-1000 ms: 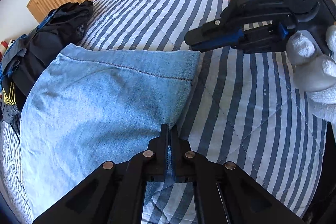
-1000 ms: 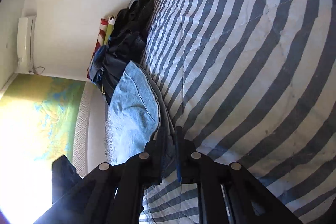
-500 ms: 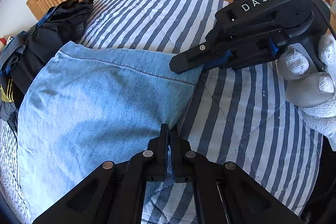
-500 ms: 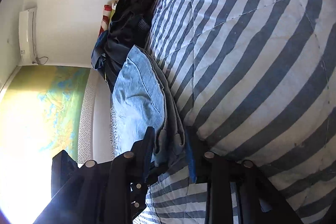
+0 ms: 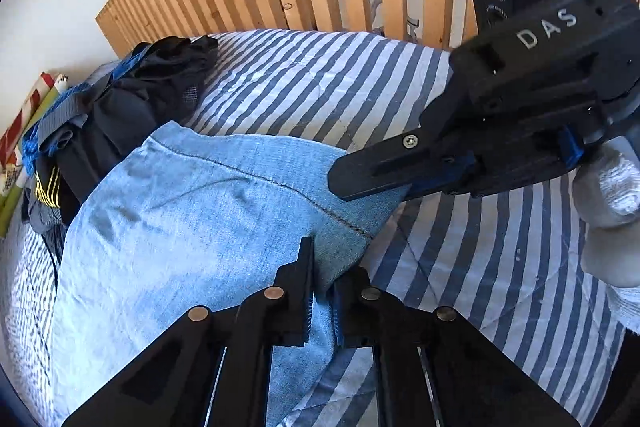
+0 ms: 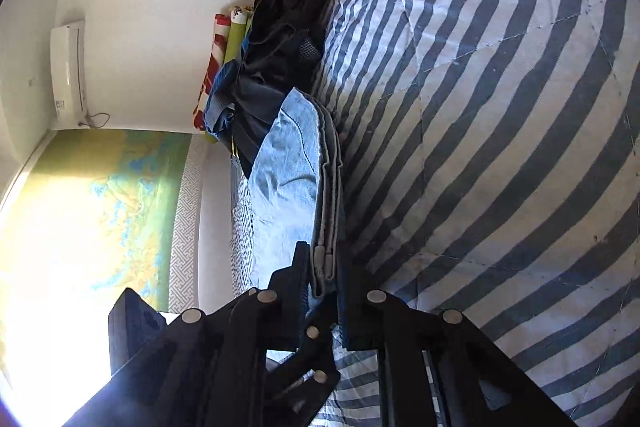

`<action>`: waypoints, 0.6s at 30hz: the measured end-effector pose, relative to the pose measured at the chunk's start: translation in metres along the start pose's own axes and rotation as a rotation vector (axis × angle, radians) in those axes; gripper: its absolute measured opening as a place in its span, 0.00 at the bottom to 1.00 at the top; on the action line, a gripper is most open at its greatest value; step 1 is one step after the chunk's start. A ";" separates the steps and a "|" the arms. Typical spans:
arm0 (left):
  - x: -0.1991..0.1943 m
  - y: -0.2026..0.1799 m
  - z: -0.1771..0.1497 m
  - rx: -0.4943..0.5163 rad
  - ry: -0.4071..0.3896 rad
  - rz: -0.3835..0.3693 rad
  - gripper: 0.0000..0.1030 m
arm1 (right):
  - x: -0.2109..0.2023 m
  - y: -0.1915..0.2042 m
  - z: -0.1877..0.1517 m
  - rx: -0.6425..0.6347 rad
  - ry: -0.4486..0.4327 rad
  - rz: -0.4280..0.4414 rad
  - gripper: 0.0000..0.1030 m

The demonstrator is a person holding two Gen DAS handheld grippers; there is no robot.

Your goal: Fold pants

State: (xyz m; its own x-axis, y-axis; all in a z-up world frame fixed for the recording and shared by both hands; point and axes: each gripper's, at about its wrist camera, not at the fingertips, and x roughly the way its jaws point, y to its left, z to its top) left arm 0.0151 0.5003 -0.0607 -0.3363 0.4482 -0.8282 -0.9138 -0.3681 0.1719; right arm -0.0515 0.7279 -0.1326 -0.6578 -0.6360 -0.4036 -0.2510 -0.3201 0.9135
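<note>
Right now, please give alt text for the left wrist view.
The left gripper pinches the edge of folded jeans on a striped bed. The right gripper, in a gloved hand, grips the same edge further along; dark clothes lie behind.

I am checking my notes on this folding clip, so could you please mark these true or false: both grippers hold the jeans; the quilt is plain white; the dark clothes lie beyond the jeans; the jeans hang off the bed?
1. Both grippers hold the jeans: true; the left gripper and right gripper each clamp denim.
2. The quilt is plain white: false; it is blue-and-white striped.
3. The dark clothes lie beyond the jeans: true.
4. The jeans hang off the bed: false; they lie folded on the quilt.
</note>
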 end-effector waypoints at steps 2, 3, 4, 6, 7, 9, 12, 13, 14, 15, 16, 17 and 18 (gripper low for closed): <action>-0.009 0.005 -0.004 -0.012 -0.029 -0.012 0.07 | 0.002 -0.003 0.002 0.003 0.020 0.019 0.14; -0.012 0.007 -0.006 -0.026 -0.036 -0.023 0.07 | 0.001 -0.003 0.005 0.010 0.016 0.020 0.17; -0.015 0.008 -0.007 -0.037 -0.041 -0.035 0.07 | 0.002 -0.003 0.008 0.014 0.018 0.019 0.23; -0.021 0.011 -0.008 -0.046 -0.058 -0.043 0.07 | 0.006 -0.002 0.018 0.023 0.022 0.035 0.49; -0.024 0.012 -0.008 -0.051 -0.064 -0.049 0.07 | 0.011 0.000 0.024 0.020 0.034 0.044 0.50; -0.031 0.016 -0.010 -0.069 -0.077 -0.066 0.07 | 0.026 0.003 0.039 0.019 0.063 0.042 0.50; -0.040 0.019 -0.012 -0.074 -0.091 -0.074 0.07 | 0.059 -0.003 0.056 0.067 0.130 0.098 0.50; -0.043 0.020 -0.012 -0.074 -0.095 -0.074 0.07 | 0.071 -0.006 0.060 0.082 0.161 0.123 0.48; -0.045 0.021 -0.012 -0.078 -0.097 -0.079 0.07 | 0.080 -0.005 0.063 0.085 0.182 0.153 0.46; -0.048 0.022 -0.013 -0.086 -0.102 -0.086 0.07 | 0.088 -0.002 0.065 0.084 0.196 0.178 0.46; -0.050 0.022 -0.014 -0.094 -0.105 -0.093 0.07 | 0.095 0.001 0.068 0.081 0.200 0.193 0.46; -0.052 0.022 -0.014 -0.098 -0.108 -0.091 0.07 | 0.100 0.005 0.070 0.071 0.187 0.179 0.41; -0.055 0.021 -0.014 -0.103 -0.115 -0.085 0.07 | 0.106 0.009 0.073 0.051 0.170 0.159 0.28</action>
State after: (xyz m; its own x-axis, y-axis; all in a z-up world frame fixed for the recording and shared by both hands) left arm 0.0175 0.4563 -0.0196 -0.2879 0.5695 -0.7699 -0.9140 -0.4035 0.0433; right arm -0.1749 0.7087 -0.1636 -0.5641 -0.7859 -0.2533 -0.1922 -0.1733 0.9659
